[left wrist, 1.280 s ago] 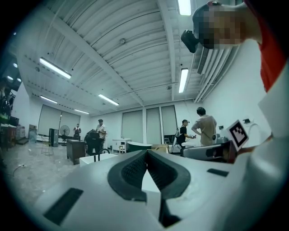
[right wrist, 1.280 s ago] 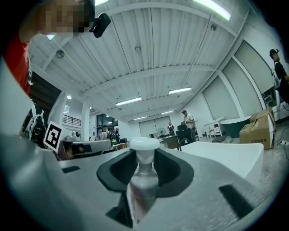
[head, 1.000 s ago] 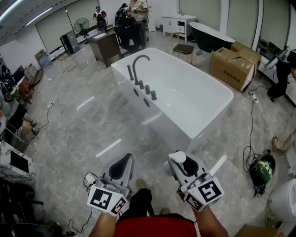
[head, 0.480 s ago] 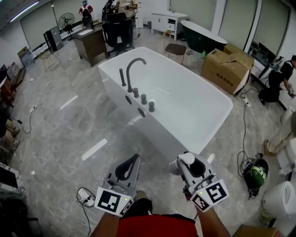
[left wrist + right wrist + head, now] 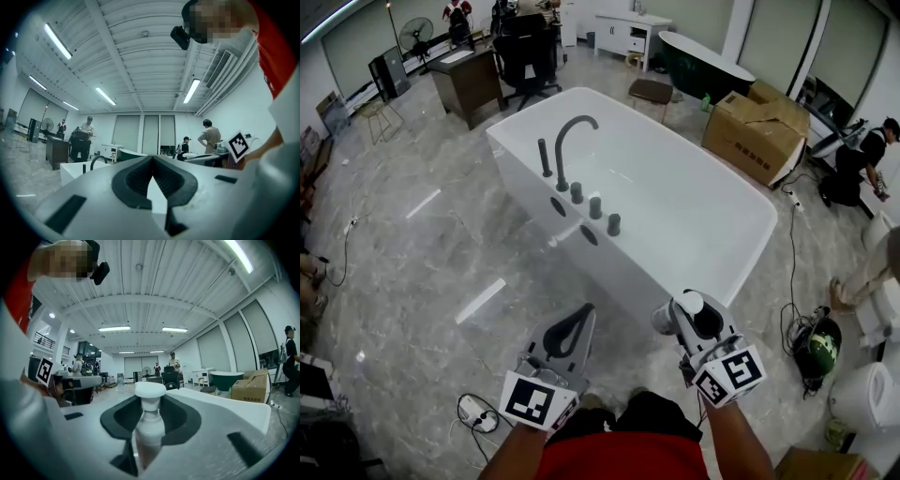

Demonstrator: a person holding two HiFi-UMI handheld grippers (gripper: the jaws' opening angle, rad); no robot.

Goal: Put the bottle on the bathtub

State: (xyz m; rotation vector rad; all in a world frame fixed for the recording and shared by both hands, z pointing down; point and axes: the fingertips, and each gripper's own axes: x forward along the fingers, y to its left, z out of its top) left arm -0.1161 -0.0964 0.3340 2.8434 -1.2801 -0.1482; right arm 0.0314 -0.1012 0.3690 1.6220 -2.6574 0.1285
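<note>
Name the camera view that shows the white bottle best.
The right gripper view: the bottle stands centred and large, gripped between the jaws. The head view shows only its cap, small. The left gripper view misses it.

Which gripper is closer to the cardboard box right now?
Right. In the head view the right gripper, shut on the bottle, is below the cardboard box; the left gripper sits farther left.

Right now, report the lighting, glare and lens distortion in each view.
Head view: wide-angle bowing of the room; the glossy floor mirrors ceiling lights as bright streaks, and the white bathtub has a soft sheen. Left gripper view: strong fisheye, dark corners, cool tint, blown-out ceiling strip lights. Right gripper view: same fisheye vignette; the bottle, close to the lens, looks slightly soft.
</note>
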